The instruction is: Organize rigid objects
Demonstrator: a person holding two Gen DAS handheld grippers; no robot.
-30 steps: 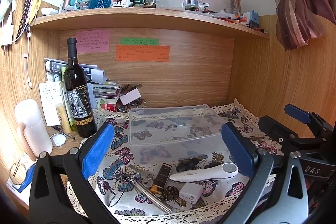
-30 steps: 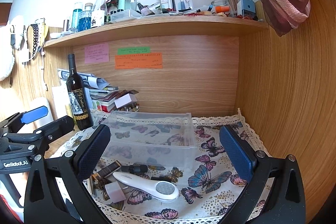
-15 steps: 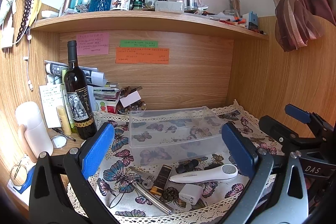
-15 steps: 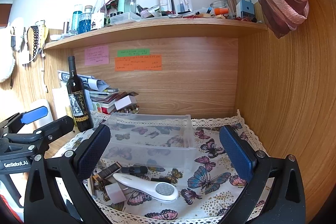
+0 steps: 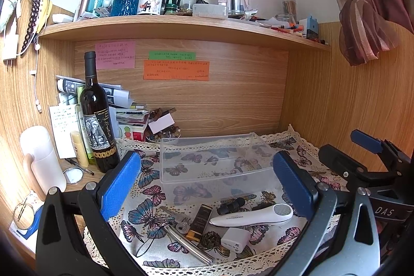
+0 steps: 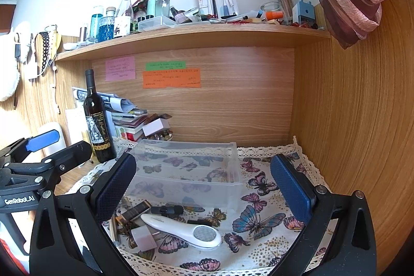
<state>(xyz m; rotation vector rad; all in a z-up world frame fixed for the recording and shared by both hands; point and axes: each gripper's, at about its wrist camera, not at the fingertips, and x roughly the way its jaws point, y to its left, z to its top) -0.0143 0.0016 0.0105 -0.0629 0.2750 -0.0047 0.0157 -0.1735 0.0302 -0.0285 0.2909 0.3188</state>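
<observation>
Clear plastic bin (image 5: 214,162) is sitting open-topped mid-cloth, nothing blocking access from above; wine bottle (image 5: 96,118) is standing tall just left of it, with a paper stack (image 5: 129,115) crowding the back-left corner; shelf (image 5: 181,26) is overhanging the whole nook, limiting height; right wooden wall (image 6: 349,120) is closing that side; bare cloth (image 6: 264,198) right of the bin is lying free; small items (image 5: 233,221) are cluttering the front edge

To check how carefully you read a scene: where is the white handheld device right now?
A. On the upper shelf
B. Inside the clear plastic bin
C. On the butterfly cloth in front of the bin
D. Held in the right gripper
C: the white handheld device lies on the butterfly cloth in front of the clear plastic bin, untouched by the open left gripper and right gripper.
</observation>
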